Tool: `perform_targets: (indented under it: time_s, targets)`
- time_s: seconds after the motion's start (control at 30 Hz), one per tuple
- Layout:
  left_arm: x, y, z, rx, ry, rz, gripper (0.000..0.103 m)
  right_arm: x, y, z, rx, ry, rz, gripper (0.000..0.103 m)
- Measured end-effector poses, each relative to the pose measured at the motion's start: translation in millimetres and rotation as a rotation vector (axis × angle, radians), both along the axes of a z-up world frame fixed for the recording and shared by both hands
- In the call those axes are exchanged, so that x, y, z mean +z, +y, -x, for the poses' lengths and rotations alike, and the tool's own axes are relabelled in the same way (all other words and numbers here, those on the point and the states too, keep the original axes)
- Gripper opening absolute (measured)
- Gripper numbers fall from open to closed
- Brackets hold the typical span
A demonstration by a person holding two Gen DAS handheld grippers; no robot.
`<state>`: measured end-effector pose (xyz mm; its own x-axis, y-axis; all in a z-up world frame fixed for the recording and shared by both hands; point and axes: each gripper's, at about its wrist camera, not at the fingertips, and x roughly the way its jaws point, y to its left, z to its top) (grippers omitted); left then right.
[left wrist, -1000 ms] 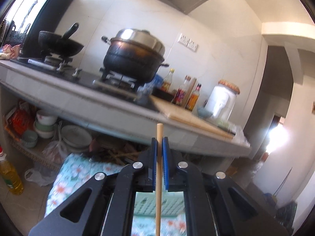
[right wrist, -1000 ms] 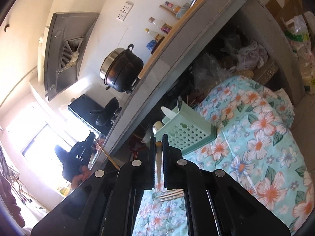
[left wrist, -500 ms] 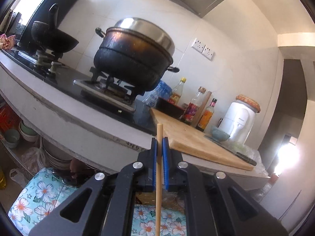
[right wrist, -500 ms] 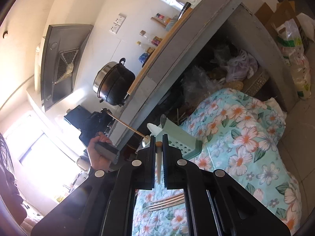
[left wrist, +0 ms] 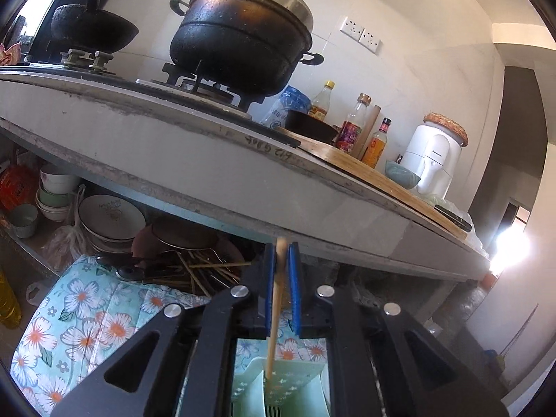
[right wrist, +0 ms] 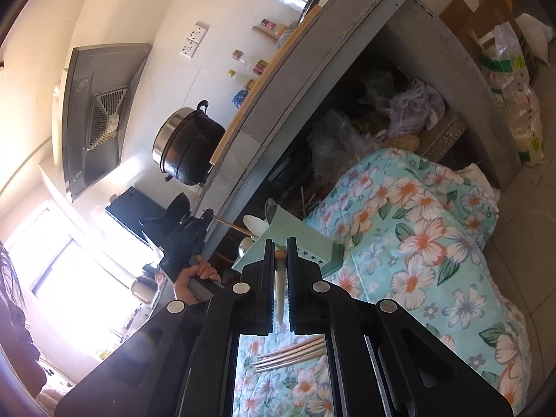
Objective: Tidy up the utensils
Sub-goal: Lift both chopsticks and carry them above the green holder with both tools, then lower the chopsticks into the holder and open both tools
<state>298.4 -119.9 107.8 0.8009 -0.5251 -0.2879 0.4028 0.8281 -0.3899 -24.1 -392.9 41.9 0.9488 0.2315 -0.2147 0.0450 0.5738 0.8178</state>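
chopstick (left wrist: 276, 305) upright between left fingers (left wrist: 268, 292) — lower end in holder (left wrist: 278, 387).

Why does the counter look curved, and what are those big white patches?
Left wrist view: the fisheye lens bows the counter edge, and a doorway at right glares white. Right wrist view: the window at lower left is blown out, washing out detail nearby.

Wooden chopstick (left wrist: 277, 307) stands near upright, lower end dipping into the mint-green perforated utensil basket (left wrist: 278, 387). More chopsticks (right wrist: 290, 352) lie bundled on the floral cloth.
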Motion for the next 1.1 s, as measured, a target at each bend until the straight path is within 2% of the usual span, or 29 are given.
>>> perform_targets:
  time_s: [0.03,0.27,0.43,0.67,0.9,1.0,1.1]
  targets:
    - [0,2,5,-0.005,0.002,-0.002,0.02,1,1,1,-0.002,-0.001,0.002,0.005]
    - [6,30,44,-0.035,-0.005,0.019,0.032,16,8,11,-0.02,-0.017,0.034,0.005]
    - [0,53,80,-0.05,0.012,-0.034,0.045,32,15,16,-0.021,-0.046,0.07,0.005]
    - [-41,80,129,-0.041,0.111,-0.155,0.064,67,31,2,0.006,-0.096,0.151,0.005]
    - [-77,104,161,0.014,0.16,-0.196,0.082,130,55,-33,-0.014,-0.182,0.363,0.005]
    - [-88,110,170,0.029,0.167,-0.204,0.089,151,72,-56,-0.059,-0.193,0.512,0.005]
    - [-92,113,176,0.027,0.162,-0.208,0.093,157,90,-87,-0.083,-0.173,0.64,0.005]
